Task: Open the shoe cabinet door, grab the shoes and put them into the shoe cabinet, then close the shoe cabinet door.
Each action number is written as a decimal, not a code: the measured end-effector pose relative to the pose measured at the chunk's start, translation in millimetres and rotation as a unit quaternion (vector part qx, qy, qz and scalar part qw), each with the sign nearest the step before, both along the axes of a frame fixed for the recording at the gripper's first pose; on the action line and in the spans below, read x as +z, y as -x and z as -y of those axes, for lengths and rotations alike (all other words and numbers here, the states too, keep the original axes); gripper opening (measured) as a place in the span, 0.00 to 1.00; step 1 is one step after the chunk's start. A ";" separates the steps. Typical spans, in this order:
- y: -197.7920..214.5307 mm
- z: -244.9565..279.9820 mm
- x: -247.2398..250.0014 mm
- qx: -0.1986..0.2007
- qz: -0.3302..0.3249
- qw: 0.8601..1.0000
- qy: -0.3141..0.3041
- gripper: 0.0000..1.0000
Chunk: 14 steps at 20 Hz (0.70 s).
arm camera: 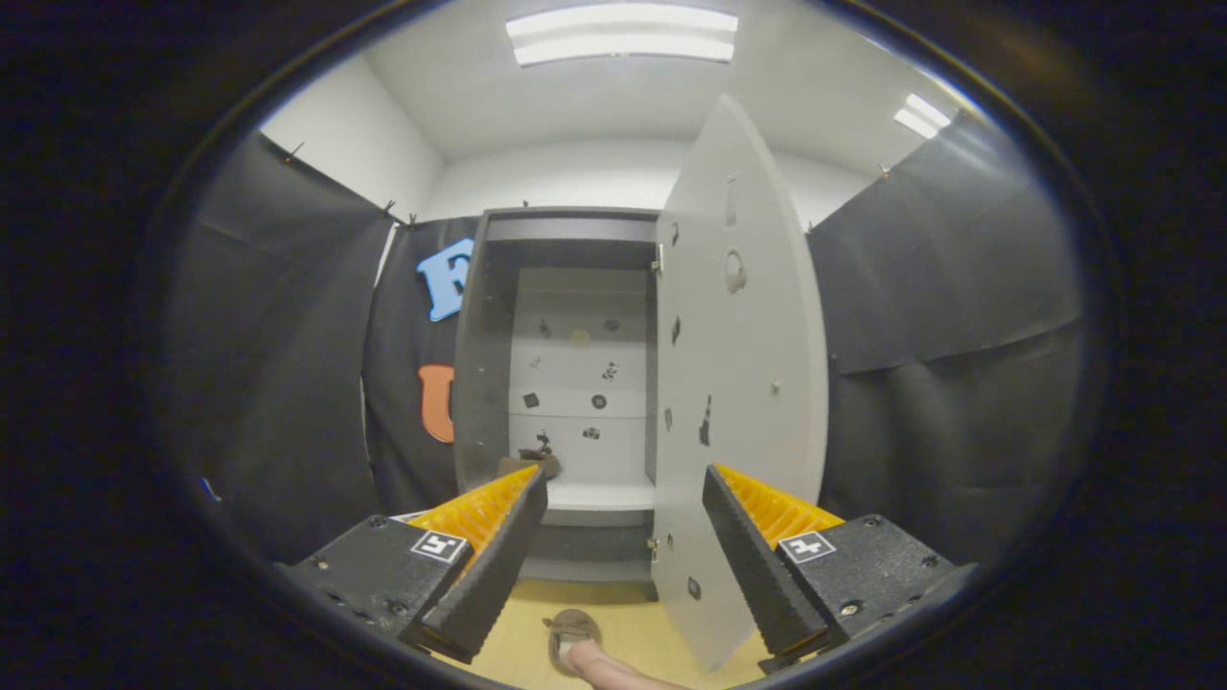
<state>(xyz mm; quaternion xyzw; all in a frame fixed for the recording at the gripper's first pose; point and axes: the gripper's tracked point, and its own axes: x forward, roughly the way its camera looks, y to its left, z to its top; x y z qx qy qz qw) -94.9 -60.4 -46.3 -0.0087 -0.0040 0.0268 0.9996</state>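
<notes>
Before the open shoe cabinet (575,383), gripper (623,494) spread wide and empty, door (738,383) ajar

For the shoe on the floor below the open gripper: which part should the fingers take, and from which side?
Probably the heel collar, from above. The shoe lies on the yellowish floor with its opening upward, so its rim offers the gripper two thin sides. Its fingers stand apart, holding nothing. A bare foot is partly inside the shoe, blocking that grip for now.

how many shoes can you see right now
2. One shoe is on the floor below and between the open gripper fingers, a hand at it. Another shoe sits inside the cabinet, partly hidden behind the left finger. More may be hidden.
</notes>
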 end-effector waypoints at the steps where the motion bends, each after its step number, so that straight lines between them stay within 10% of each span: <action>1: -0.3 -9.0 -13.9 0.003 -0.006 1.000 -0.001 1.00; 14: -63.1 -75.0 -240.5 0.026 -0.093 0.995 0.003 1.00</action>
